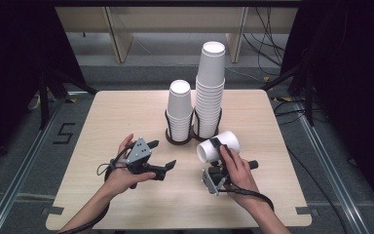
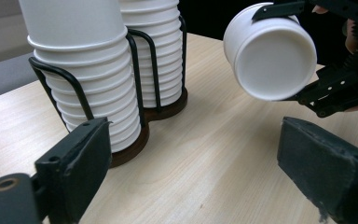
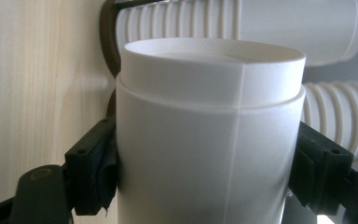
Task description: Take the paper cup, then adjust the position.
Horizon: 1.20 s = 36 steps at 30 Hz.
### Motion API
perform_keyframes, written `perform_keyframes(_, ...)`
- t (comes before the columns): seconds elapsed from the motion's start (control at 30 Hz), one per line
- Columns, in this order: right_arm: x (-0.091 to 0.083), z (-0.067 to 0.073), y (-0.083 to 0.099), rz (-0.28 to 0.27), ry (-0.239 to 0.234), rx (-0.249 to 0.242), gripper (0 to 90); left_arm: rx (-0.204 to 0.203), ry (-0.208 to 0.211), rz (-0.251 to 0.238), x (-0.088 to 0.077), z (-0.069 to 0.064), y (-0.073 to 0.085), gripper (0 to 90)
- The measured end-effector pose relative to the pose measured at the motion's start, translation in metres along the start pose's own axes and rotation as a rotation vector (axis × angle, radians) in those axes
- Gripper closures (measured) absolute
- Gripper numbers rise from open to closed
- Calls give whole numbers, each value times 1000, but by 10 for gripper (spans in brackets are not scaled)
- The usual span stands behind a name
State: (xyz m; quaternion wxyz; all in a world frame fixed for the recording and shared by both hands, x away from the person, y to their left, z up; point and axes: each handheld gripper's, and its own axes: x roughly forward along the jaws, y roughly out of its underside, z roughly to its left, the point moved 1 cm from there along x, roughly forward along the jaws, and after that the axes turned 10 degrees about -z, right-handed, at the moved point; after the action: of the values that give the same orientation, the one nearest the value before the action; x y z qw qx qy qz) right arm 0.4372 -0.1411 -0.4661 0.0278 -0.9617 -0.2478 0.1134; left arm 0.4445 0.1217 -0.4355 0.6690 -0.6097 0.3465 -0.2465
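Cups fill the dark wire holder at mid-table: a short stack and a taller stack. Just in front of the holder, the right gripper clamps a tilted white cup; the left gripper, in front-left of the holder, gapes empty.

In the right gripper view, the held white paper cup runs off the bottom edge and hides most of the dark wire cup rack; the stacked white cups are cut off at right.
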Motion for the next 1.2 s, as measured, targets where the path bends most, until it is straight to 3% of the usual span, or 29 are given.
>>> perform_keyframes(0.03, -2, 4, -2, 22, -5, 0, 216, 1, 1, 2, 0, -1, 0, 86)
perform_keyframes(0.17, -3, 9, -8, 8, 0, -79, 216, -8, 5, 11, 0, -2, 1, 73)
perform_keyframes(0.2, -3, 8, -10, 0, -1, -121, 216, -14, 6, 14, 0, -2, 2, 73)
perform_keyframes(0.27, -2, 13, -12, -24, 17, -118, 216, -20, 7, 8, 0, -2, 3, 73)
perform_keyframes(0.3, -3, 12, -15, -16, 5, -152, 216, -26, 9, 9, 0, -2, 4, 73)
perform_keyframes(0.4, -2, 17, -16, -9, -5, -145, 216, -29, 7, 21, -1, -2, 5, 73)
perform_keyframes(0.47, 0, 15, -17, -26, -7, -179, 216, -32, 13, 20, 0, -2, 6, 73)
perform_keyframes(0.57, 0, 17, -19, -13, -17, -165, 216, -44, 24, 17, 2, -2, 5, 74)
perform_keyframes(0.67, 1, 17, -22, -39, -8, -193, 216, -44, 46, 31, 10, -5, 4, 74)
perform_keyframes(0.7, 0, 19, -22, -32, 3, -168, 215, -48, 52, 34, 13, -5, 4, 74)
perform_keyframes(0.73, 0, 16, -23, -40, -6, -210, 216, -51, 55, 40, 15, -6, 4, 74)
perform_keyframes(0.87, -3, 21, -25, -48, 5, -214, 216, -61, 90, 47, 25, -12, 4, 73)
perform_keyframes(0.9, -2, 19, -27, -65, 5, -253, 215, -61, 98, 52, 27, -14, 3, 72)
perform_keyframes(1.03, -4, 22, -28, -40, 9, -241, 215, -64, 141, 62, 35, -21, 4, 70)
perform_keyframes(1.1, -1, 17, -31, -69, 5, -321, 215, -76, 160, 56, 38, -24, 4, 70)
perform_keyframes(1.17, -2, 20, -33, -61, 8, -306, 215, -84, 174, 59, 40, -27, 2, 69)
perform_keyframes(1.2, -3, 25, -32, -32, -7, -271, 215, -84, 174, 59, 40, -27, 2, 68)
